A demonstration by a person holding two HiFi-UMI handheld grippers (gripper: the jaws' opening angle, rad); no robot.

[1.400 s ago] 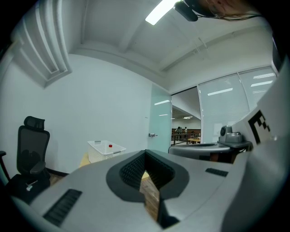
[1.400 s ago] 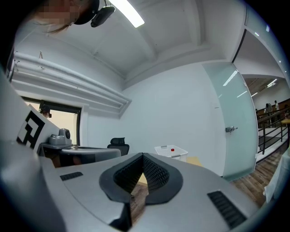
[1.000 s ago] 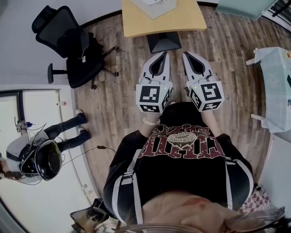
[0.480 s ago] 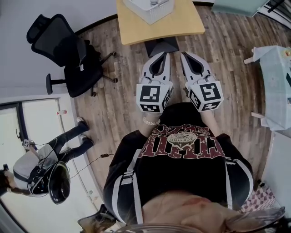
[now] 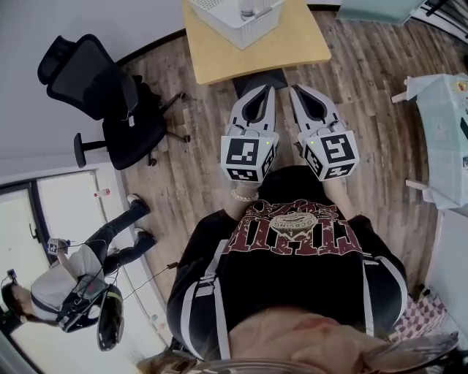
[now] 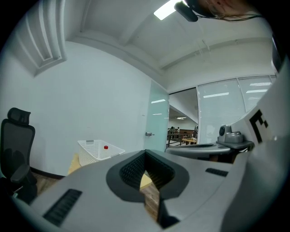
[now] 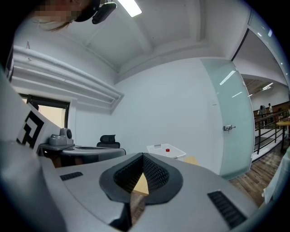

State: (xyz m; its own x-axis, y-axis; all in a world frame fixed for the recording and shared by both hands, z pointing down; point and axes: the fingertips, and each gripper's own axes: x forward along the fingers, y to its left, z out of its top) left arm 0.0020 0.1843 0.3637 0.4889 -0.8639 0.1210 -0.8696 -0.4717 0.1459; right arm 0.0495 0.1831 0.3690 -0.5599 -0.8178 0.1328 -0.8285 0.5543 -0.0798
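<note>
— Where are your tools?
— You hold the left tool [image 5: 264, 90] and the right tool [image 5: 295, 89] side by side above the wooden floor [image 5: 190, 175], tips toward the near edge of the desk [image 5: 292, 45]. Both are clenched, with nothing between the jaws.
— And the basket [image 5: 219, 22]?
— It stands on the far part of the desk, well apart from your tools. An office chair [image 5: 95, 80] is at the left.

Matt grey plastic left gripper [image 5: 265, 90] with ribbed black pads [image 6: 132, 170] — pale smooth wooden desk [image 5: 300, 45], white plastic lattice basket [image 5: 219, 18], grained plank floor [image 5: 183, 168].
</note>
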